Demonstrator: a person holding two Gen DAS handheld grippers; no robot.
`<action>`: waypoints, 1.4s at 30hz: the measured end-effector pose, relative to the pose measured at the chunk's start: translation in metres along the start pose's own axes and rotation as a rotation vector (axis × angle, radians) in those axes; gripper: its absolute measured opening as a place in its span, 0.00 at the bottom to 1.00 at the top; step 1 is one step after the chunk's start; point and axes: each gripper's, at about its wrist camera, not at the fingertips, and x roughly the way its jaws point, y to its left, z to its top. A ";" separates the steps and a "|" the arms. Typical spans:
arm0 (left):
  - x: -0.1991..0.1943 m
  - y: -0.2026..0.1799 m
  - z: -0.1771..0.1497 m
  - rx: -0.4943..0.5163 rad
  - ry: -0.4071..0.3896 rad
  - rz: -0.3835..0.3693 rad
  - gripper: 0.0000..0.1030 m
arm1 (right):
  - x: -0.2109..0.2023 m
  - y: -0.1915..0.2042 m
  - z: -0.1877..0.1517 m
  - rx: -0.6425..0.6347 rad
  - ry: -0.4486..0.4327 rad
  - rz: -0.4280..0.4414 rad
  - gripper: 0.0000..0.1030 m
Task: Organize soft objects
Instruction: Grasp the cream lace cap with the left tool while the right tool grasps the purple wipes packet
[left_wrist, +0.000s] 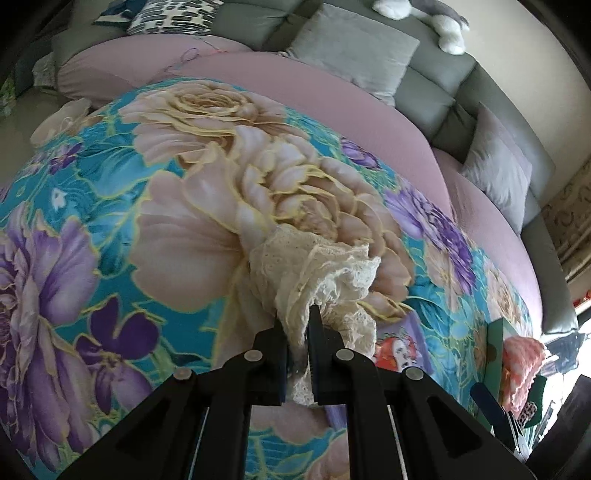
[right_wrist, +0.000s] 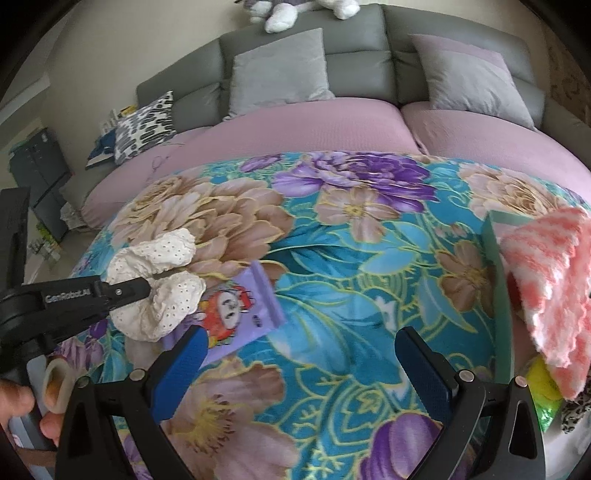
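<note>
Clamped together on a bunch of cream eyelet lace, the jaws of the left gripper (left_wrist: 301, 332) pinch the lace scrunchie (left_wrist: 314, 266) near its middle, so frilled fabric spills out on both sides of the black fingers. From the right wrist view the same left gripper (right_wrist: 146, 288) reaches in from the left edge, angled downward over the bed, with the lace scrunchie (right_wrist: 155, 284) puffing above and below its tip. Whether the scrunchie hangs clear of the blanket or brushes it I cannot tell. A hand (right_wrist: 22, 402) wraps the handle at the lower left corner.

Jaws of the right gripper (right_wrist: 299, 354) stand wide apart with nothing between them (only blanket shows in the gap); the blue pads (right_wrist: 184, 369) tilt down toward the bed.

Just beside the scrunchie lies a purple packet (right_wrist: 236, 314) printed with a red cartoon figure, flat on the floral blanket (right_wrist: 351, 277), which covers a pink sheet (right_wrist: 295, 125). At the right edge a green box (right_wrist: 496, 258) holds a pink and white fluffy cloth (right_wrist: 546, 277), with a yellow-green item beneath it. Farther back, grey cushions (right_wrist: 277, 70) lean on the grey headboard (right_wrist: 354, 26), a patterned pillow (right_wrist: 146, 125) sits to the left, and a plush toy (right_wrist: 295, 9) lies along the top.
</note>
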 end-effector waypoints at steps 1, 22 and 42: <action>-0.001 0.002 0.001 -0.003 -0.005 0.009 0.09 | 0.001 0.003 0.000 -0.007 -0.001 0.005 0.99; -0.032 0.050 0.013 -0.105 -0.097 0.174 0.09 | 0.033 0.056 -0.010 -0.082 0.122 0.082 0.99; -0.040 0.081 0.013 -0.193 -0.112 0.160 0.09 | 0.064 0.064 0.016 -0.053 0.147 0.056 0.99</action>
